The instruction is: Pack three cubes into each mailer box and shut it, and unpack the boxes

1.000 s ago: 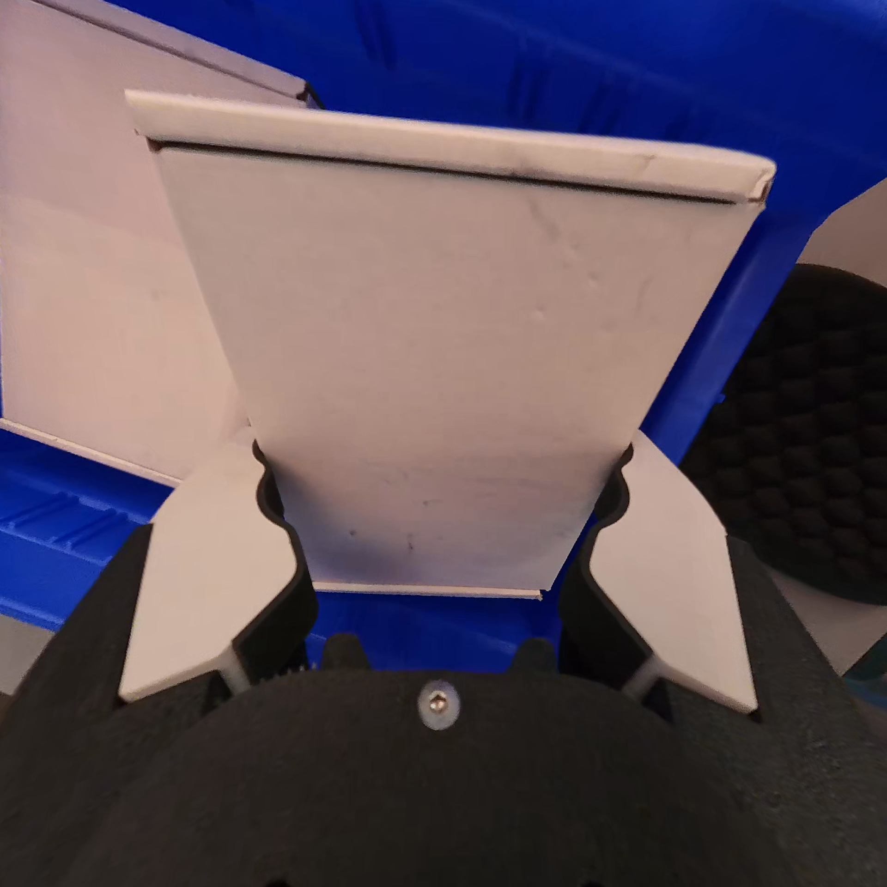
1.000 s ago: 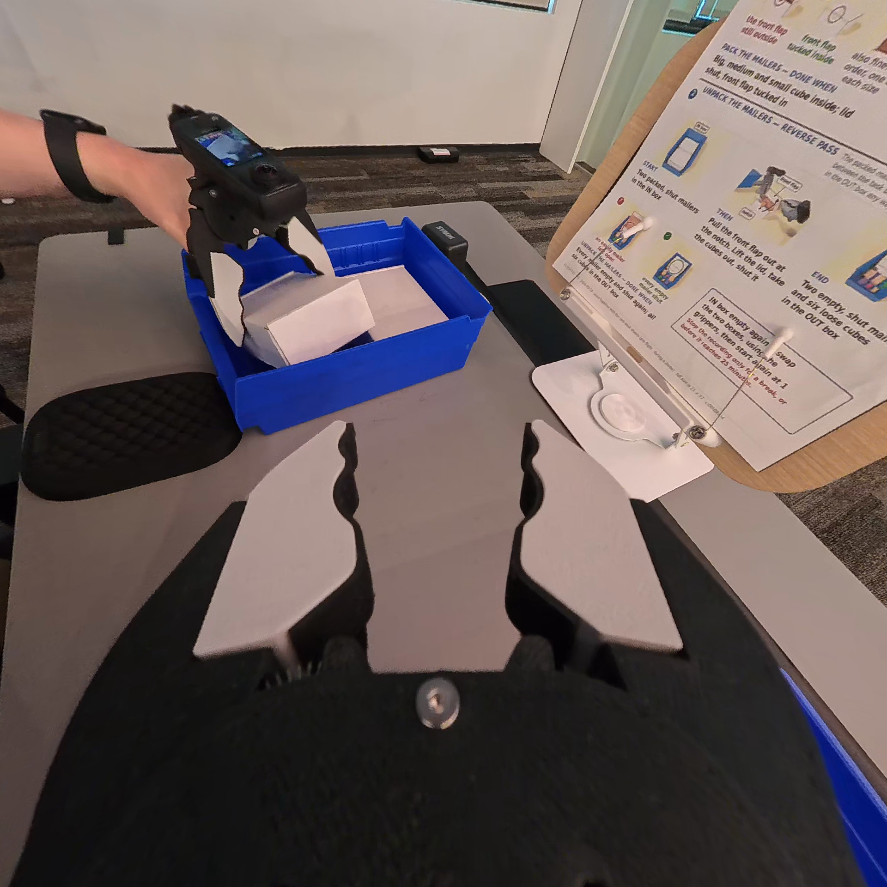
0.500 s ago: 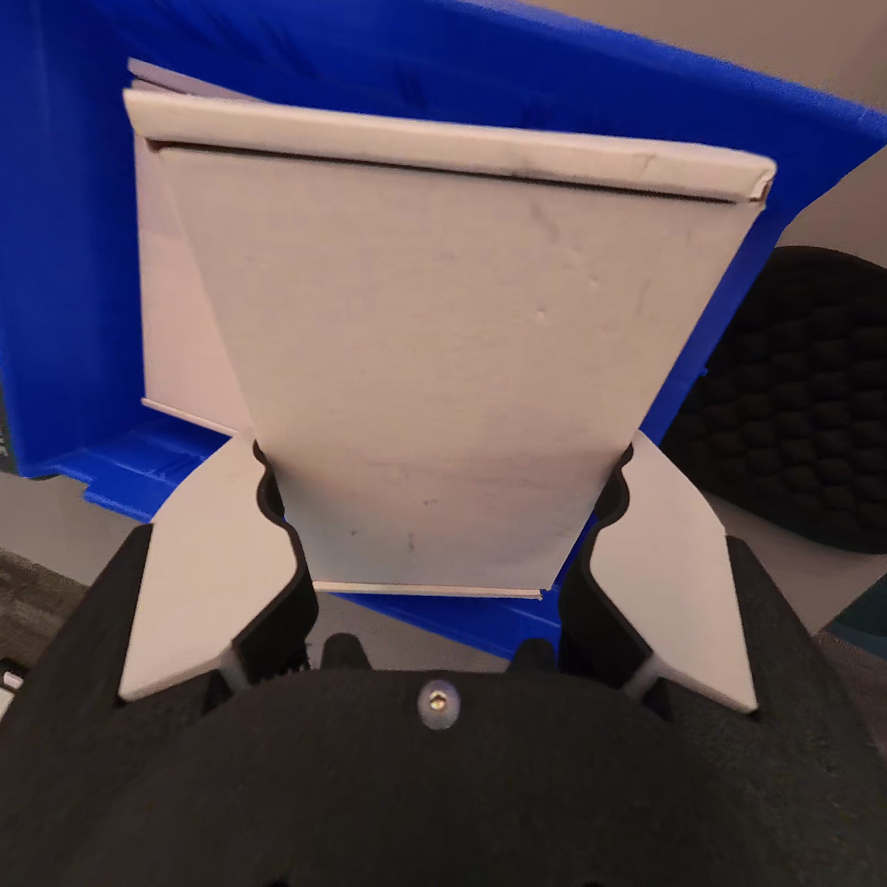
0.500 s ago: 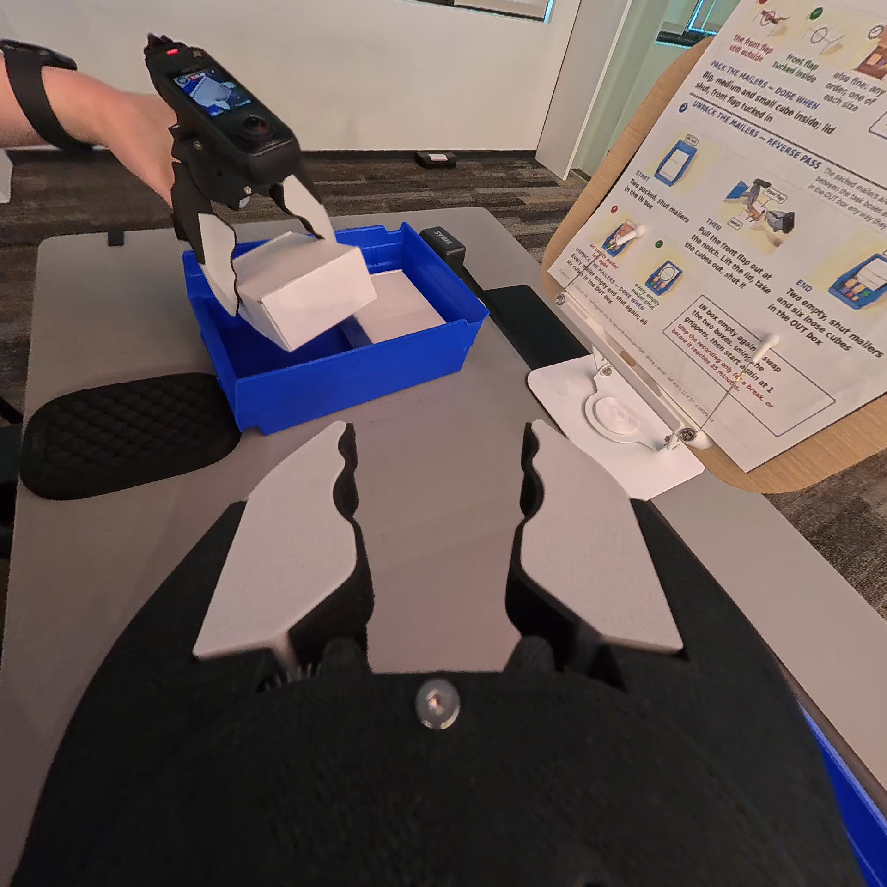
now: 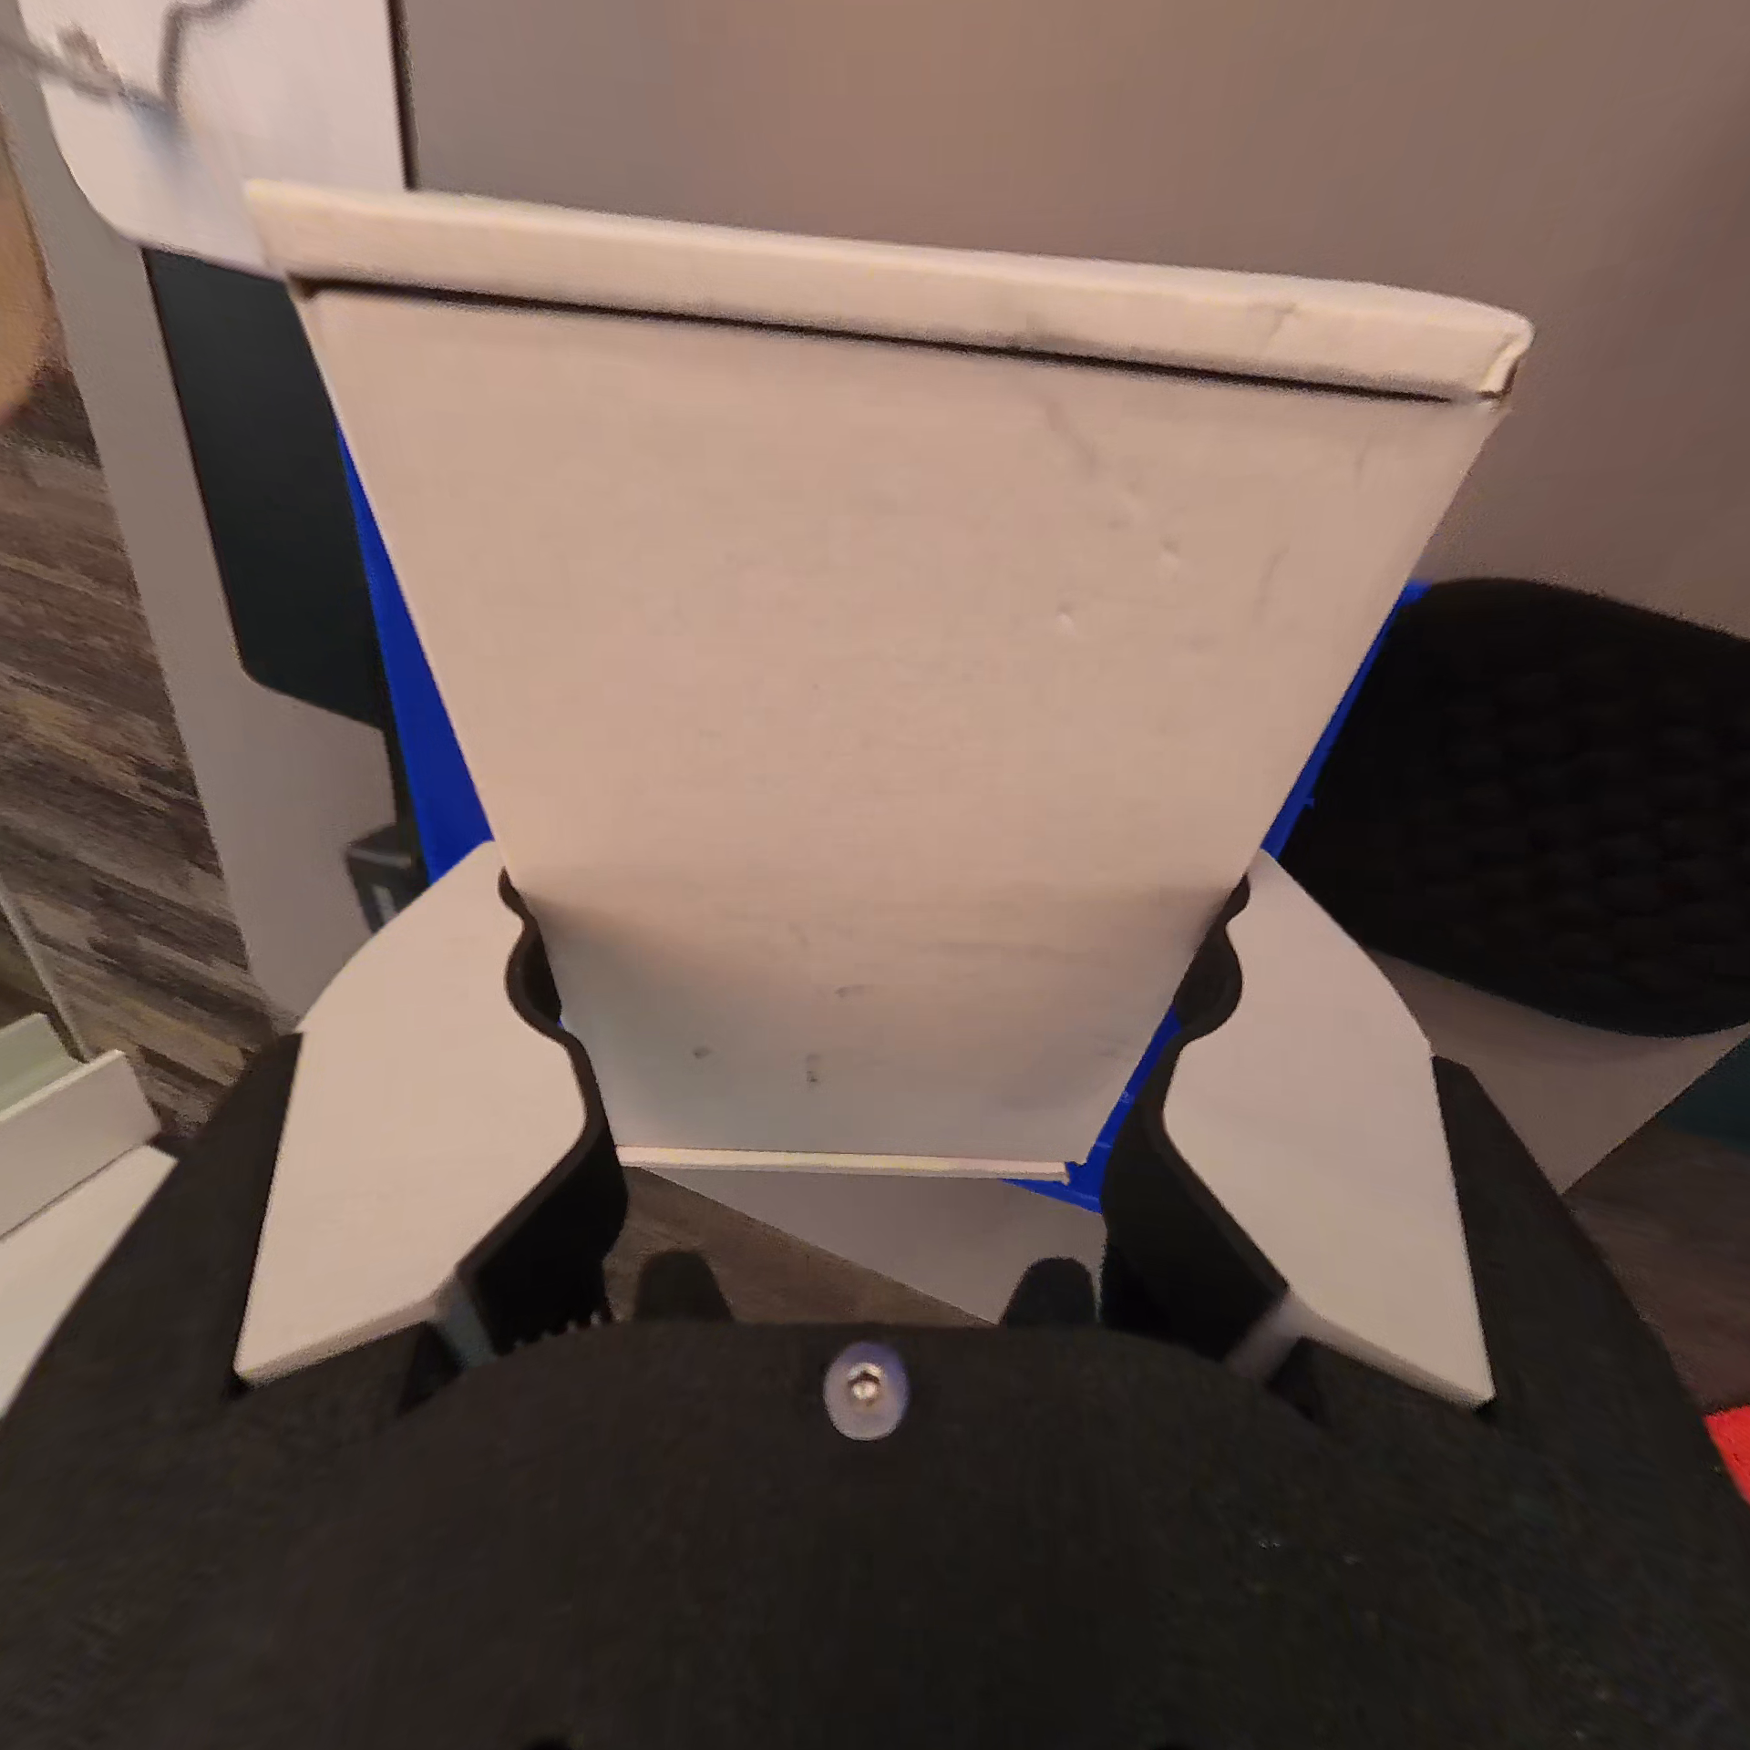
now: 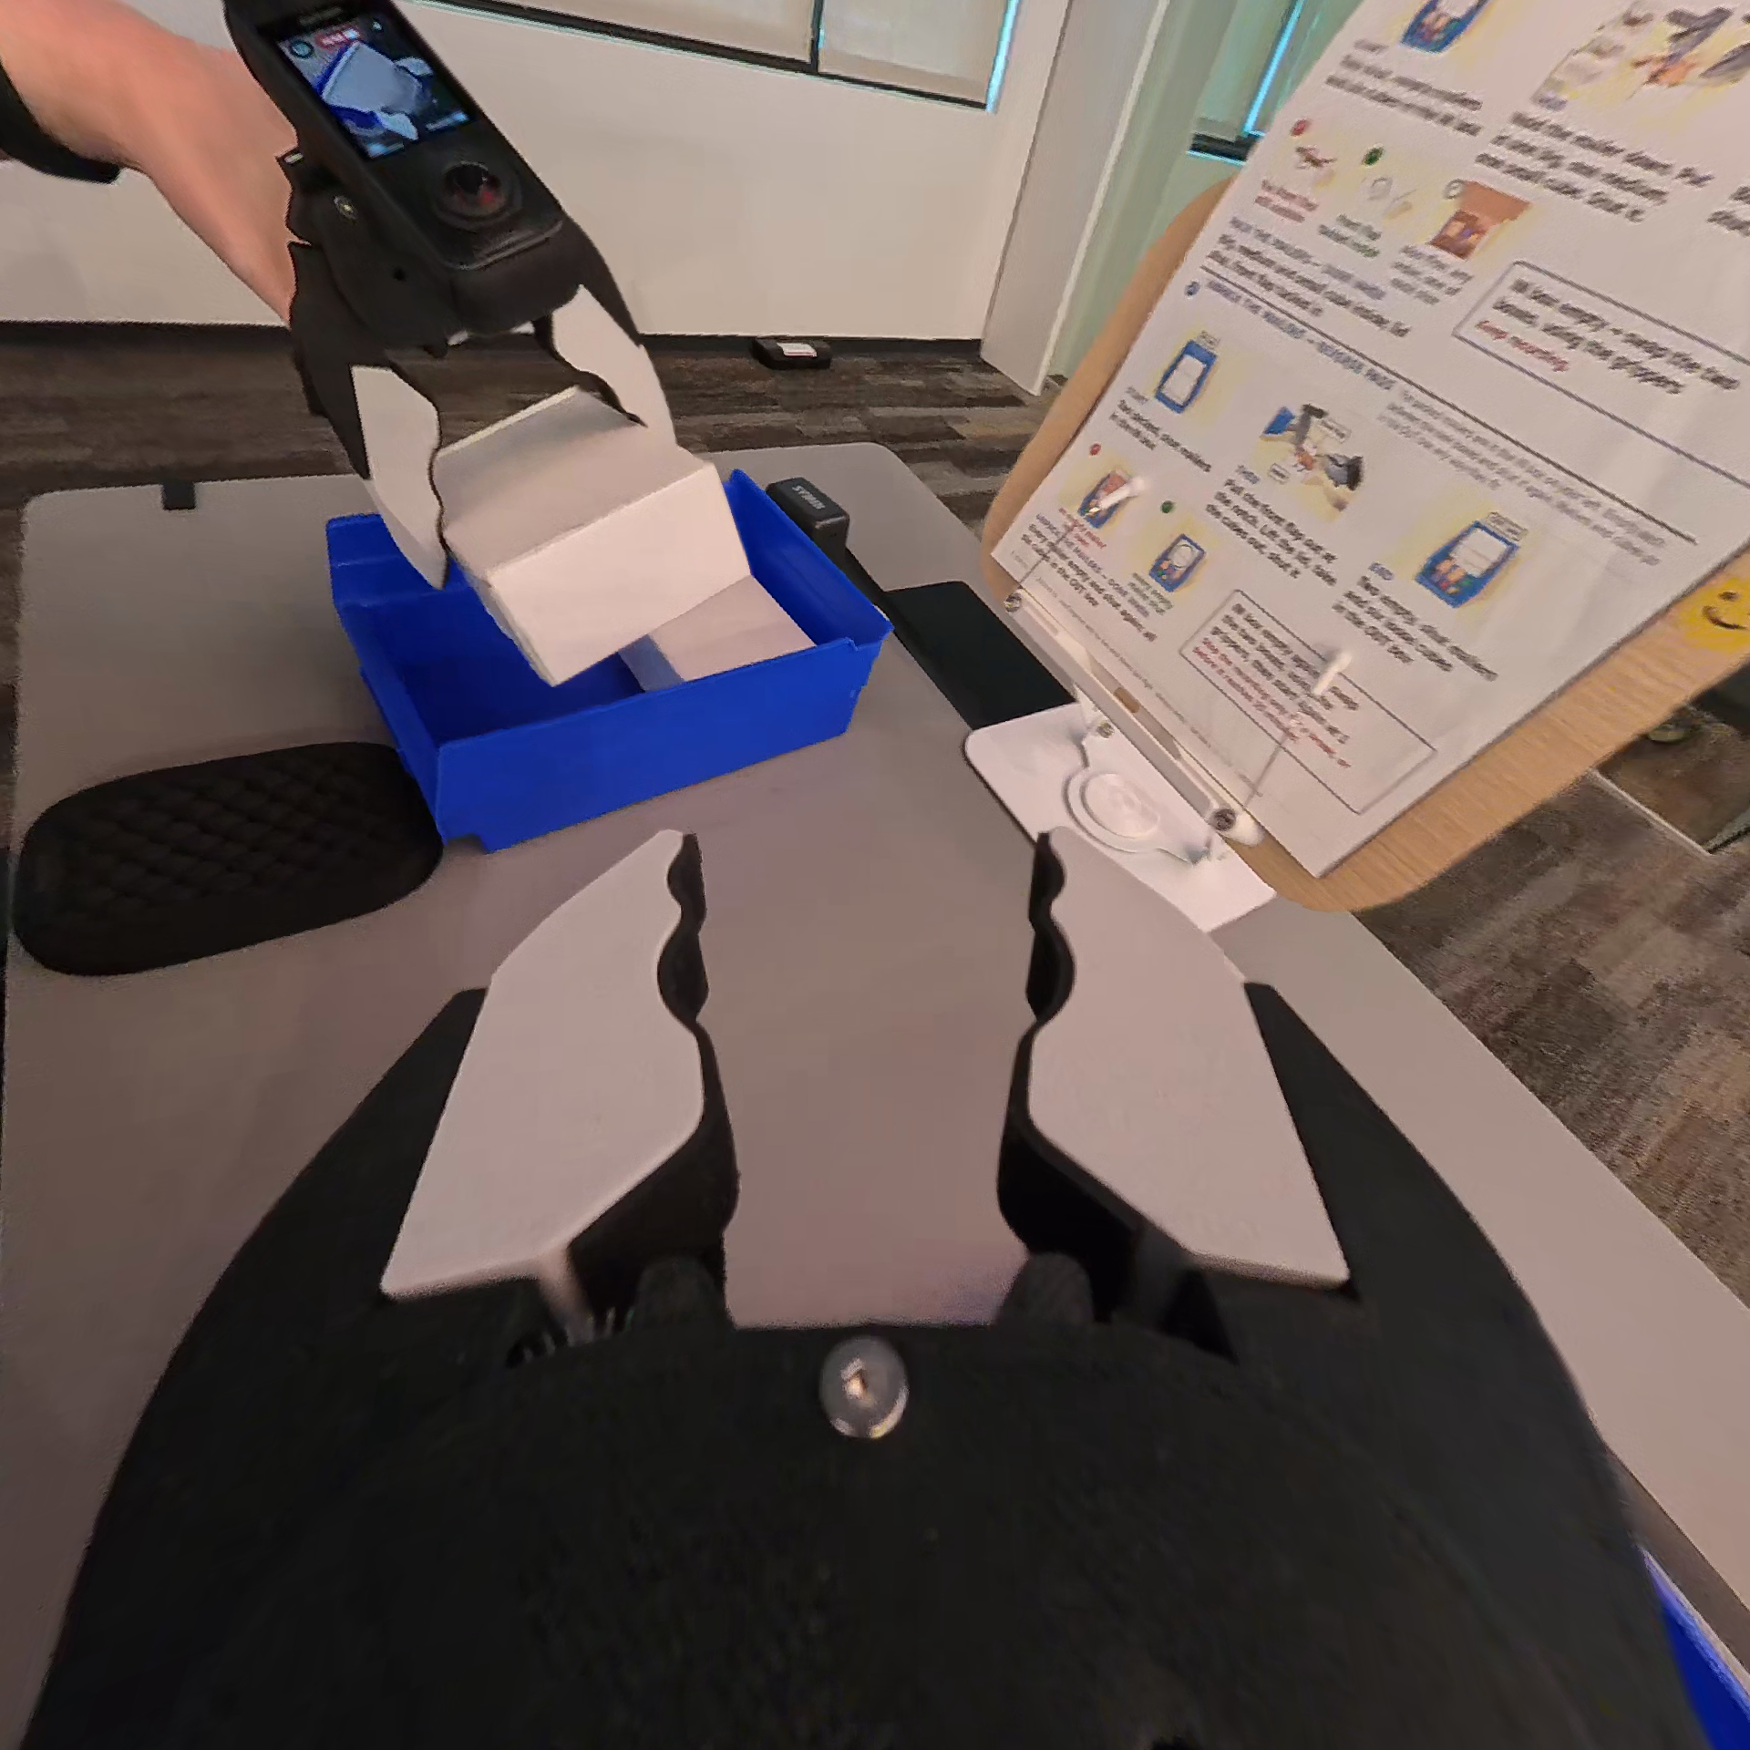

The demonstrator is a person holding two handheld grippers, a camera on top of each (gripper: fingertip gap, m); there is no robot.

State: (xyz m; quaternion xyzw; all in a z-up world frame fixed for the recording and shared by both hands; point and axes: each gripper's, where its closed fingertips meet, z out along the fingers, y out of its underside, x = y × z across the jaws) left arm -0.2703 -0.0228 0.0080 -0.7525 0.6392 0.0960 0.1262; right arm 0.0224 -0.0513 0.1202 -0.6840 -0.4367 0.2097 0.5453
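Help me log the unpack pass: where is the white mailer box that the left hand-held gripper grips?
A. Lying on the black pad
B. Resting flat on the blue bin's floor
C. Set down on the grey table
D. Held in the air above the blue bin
D: the left hand-held gripper clamps the closed white mailer box tilted, clear of the blue bin, where a second mailer box lies.

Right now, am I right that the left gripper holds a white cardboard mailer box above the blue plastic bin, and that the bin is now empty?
Not quite: the blue plastic bin is not empty. The right wrist view shows a second white mailer box lying in it. The rest holds: the left gripper holds a white cardboard mailer box above the bin.
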